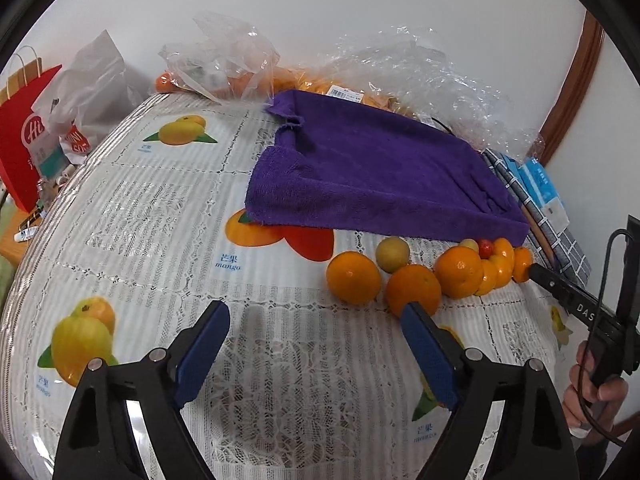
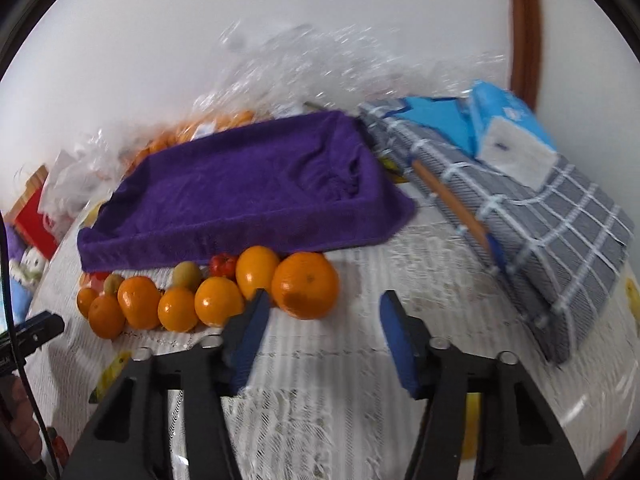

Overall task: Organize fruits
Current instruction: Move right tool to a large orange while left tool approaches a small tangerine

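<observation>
Both your grippers, left (image 1: 316, 322) and right (image 2: 322, 312), hang released and empty. The fruits (image 2: 208, 292) sit in a row just before the towel-lined tray (image 2: 248, 188). Next, close your right fingers around the nearest orange (image 2: 306, 284).

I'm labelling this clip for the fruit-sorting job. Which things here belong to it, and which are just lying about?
Belong to the job:
oranges
small green fruit
small red fruit
purple towel-lined tray
left gripper, open
right gripper, open

Lying about:
checked grey cloth
blue tissue pack
clear plastic bags
red paper bag
</observation>
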Tool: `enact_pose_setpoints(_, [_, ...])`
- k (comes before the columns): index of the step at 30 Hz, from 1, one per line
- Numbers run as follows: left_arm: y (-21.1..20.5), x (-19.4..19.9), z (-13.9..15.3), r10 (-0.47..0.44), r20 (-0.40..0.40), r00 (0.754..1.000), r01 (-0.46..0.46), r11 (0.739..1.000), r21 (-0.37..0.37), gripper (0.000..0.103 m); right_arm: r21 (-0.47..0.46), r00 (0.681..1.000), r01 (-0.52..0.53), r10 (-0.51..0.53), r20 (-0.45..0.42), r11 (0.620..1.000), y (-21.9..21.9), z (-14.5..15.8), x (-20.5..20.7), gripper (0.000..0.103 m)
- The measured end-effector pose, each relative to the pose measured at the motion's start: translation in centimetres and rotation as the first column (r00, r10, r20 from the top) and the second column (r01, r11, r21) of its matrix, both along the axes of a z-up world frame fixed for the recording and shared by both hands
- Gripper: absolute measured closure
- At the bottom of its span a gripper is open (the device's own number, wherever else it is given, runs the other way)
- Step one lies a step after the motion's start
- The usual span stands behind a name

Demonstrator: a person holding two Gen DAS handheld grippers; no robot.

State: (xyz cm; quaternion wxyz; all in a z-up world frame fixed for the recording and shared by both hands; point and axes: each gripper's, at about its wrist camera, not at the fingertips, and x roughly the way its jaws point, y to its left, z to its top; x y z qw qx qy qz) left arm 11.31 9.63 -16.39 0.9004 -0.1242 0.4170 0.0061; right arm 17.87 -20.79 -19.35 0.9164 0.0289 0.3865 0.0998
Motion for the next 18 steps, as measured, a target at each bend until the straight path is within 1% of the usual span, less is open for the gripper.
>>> enact_pose_setpoints(4, [-0.2, 0.4, -0.2, -0.009, 0.004, 1.0, 0.009, 1.0, 0.016, 0.017, -0.026, 1.0, -0.022, 0.022, -0.01, 0.999, 0.7, -0.8, 1.0, 0.053])
enact_pose_setpoints(7, [-0.3, 0.7, -0.2, -0.015, 0.005, 1.0, 0.015, 1.0, -0.003, 0.018, 0.002, 0.999, -0.035, 0.035, -0.035, 0.999, 0.6, -1.3, 1.8, 0.053])
enact_pose_setpoints(9, [-0.5, 0.9, -0.2, -0.021, 0.001, 1.0, 0.021, 1.0, 0.001, 0.018, 0.015, 0.998, -0.048, 0.048, -0.042, 0.999, 0.6, -1.5, 2.4, 0.053])
enact_pose_setpoints(10, [-0.6, 1.0, -0.1, -0.026, -0.001, 1.0, 0.026, 1.0, 0.008, 0.018, 0.02, 0.998, -0.053, 0.054, -0.042, 0.998, 0.5, -1.6, 2.5, 0.054])
enact_pose_setpoints(11, [-0.7, 1.0, -0.1, -0.03, -0.001, 1.0, 0.03, 0.999, 0.015, 0.018, 0.033, 0.997, -0.065, 0.067, -0.04, 0.997, 0.5, -1.6, 2.6, 0.061])
enact_pose_setpoints(12, [-0.8, 1.0, 0.0, -0.035, 0.003, 0.999, 0.035, 0.999, 0.022, 0.018, 0.041, 0.996, -0.074, 0.075, -0.038, 0.996, 0.5, -1.6, 2.7, 0.061])
enact_pose_setpoints(13, [-0.9, 1.0, 0.0, -0.035, 0.008, 0.999, 0.035, 0.999, 0.027, 0.018, 0.035, 0.997, -0.071, 0.072, -0.035, 0.997, 0.5, -1.5, 2.6, 0.061])
enact_pose_setpoints(15, [-0.9, 0.9, 0.1, -0.038, 0.019, 0.999, 0.038, 0.999, 0.017, 0.02, 0.021, 0.997, -0.064, 0.065, -0.029, 0.998, 0.4, -1.5, 2.2, 0.061])
enact_pose_setpoints(18, [-1.3, 1.0, 0.1, -0.047, 0.024, 0.999, 0.047, 0.999, 0.008, 0.021, 0.015, 0.997, -0.068, 0.068, -0.034, 0.998, -0.1, -1.3, 0.9, 0.062])
